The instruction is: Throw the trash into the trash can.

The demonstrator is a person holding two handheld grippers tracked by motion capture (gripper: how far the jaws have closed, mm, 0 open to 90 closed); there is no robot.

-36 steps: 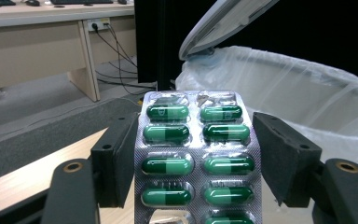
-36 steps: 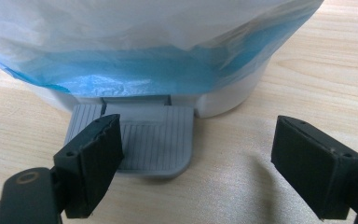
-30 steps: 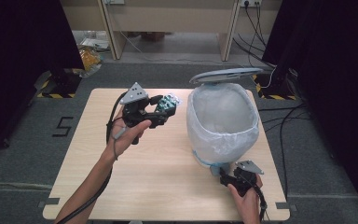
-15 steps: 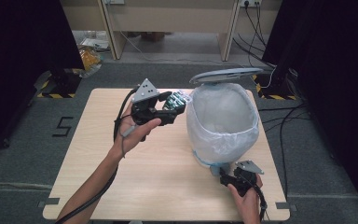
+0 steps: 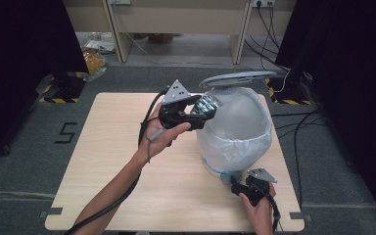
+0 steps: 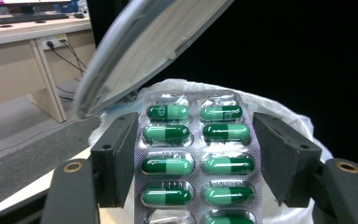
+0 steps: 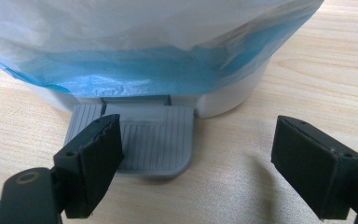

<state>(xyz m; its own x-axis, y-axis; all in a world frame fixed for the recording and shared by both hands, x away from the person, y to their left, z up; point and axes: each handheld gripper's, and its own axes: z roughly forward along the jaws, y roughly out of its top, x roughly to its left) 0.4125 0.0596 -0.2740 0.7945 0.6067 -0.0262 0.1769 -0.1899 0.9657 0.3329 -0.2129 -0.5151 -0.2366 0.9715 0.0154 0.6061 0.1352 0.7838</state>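
grey lid (image 5: 238, 78) over bagged bin (image 5: 237, 129)

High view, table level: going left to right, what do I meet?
Bare table → left claw shut on the pill pack → lined bin with its lid up. The right claw sits open near the pedal at the bin's base.

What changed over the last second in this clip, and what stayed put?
The left claw, shut on the blister pack of green capsules, carried it across the table toward the pedal bin and slightly up; the pack now sits at the rim by the open lid. The right claw stayed put, open, one jaw on the pedal. The bin stayed in place, lid up.
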